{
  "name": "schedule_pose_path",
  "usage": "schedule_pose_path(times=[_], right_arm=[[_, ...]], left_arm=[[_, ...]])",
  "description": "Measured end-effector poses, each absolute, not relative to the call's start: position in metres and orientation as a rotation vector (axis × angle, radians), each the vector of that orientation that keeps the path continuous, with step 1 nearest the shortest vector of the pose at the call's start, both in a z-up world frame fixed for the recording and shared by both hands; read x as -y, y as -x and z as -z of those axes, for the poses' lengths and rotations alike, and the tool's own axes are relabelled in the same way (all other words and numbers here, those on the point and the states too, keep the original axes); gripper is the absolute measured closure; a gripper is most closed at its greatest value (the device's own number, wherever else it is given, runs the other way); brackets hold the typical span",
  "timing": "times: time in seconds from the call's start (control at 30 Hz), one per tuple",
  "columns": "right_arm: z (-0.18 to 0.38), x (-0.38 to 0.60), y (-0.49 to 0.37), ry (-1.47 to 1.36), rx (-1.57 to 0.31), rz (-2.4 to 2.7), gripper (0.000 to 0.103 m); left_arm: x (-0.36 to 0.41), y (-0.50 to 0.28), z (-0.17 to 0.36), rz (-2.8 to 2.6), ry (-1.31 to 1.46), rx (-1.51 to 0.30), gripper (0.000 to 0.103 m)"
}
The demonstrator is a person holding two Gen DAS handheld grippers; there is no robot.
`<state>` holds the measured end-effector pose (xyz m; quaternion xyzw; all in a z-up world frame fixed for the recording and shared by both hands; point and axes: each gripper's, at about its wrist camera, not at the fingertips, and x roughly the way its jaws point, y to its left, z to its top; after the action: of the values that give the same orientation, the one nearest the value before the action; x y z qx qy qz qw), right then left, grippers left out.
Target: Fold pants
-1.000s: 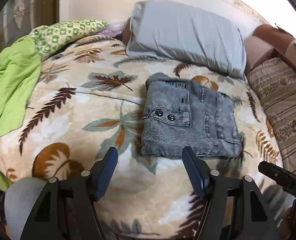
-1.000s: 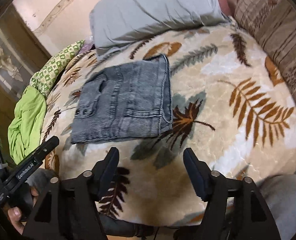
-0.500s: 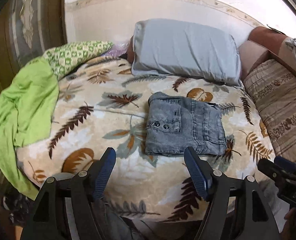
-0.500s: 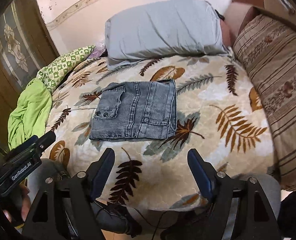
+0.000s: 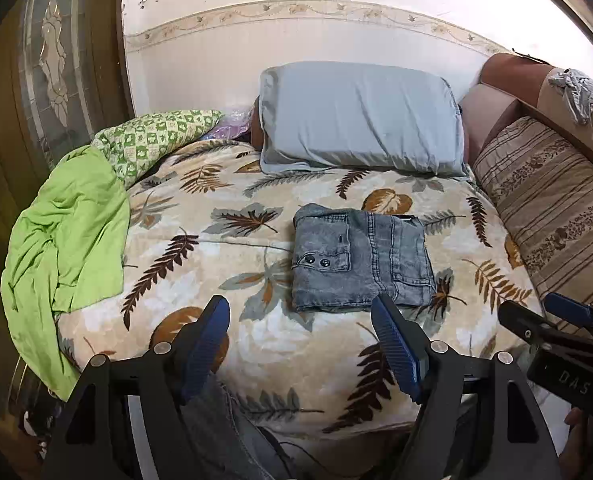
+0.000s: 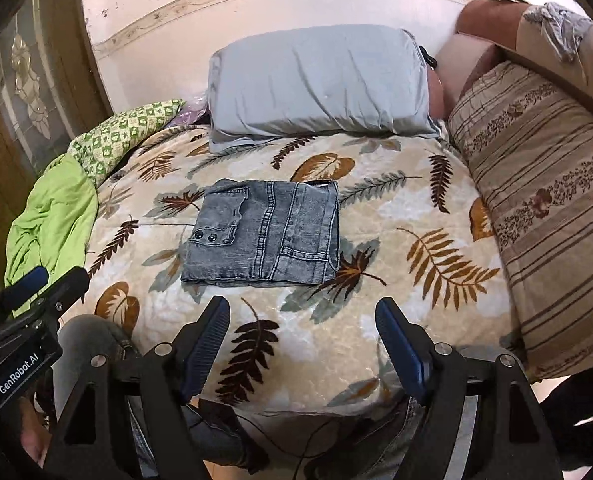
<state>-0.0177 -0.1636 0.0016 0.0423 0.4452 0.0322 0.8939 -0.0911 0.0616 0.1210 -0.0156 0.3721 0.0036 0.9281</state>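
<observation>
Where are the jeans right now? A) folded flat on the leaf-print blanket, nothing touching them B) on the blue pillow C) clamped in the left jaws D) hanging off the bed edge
A: the jeans lie as a folded rectangle on the leaf-print blanket, and both the left gripper and right gripper are open, short of them.

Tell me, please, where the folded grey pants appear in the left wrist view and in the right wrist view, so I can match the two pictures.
Left wrist view: the folded grey pants lie right of centre on the leaf-print blanket, just beyond the open left claw.
Right wrist view: the folded grey pants lie left of centre, beyond the open right claw.
Shared landmark: the grey pillow behind the pants, against the wall.
</observation>
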Motion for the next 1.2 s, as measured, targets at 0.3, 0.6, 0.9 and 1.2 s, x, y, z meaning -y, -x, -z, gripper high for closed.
schedule_pose_path(times=[0.3, 0.6, 0.9, 1.2], right_arm=[[-0.004, 0.162, 0.019, -0.089, -0.914, -0.073, 0.026], [-0.003, 0.161, 0.02, -0.081, -0.916, -0.069, 0.026], [-0.003, 0.159, 0.02, -0.076, -0.918, -0.062, 0.026], [-0.003, 0.159, 0.019, -0.075, -0.918, -0.06, 0.026]], left_arm=[[-0.062, 0.089, -0.119, -0.017, 0.017, -0.766, 0.029], [-0.063, 0.083, -0.118, -0.012, 0.012, -0.773, 0.027], [-0.063, 0.081, -0.116, -0.016, -0.006, -0.775, 0.027], [-0.061, 0.08, -0.112, -0.016, -0.001, -0.785, 0.027]])
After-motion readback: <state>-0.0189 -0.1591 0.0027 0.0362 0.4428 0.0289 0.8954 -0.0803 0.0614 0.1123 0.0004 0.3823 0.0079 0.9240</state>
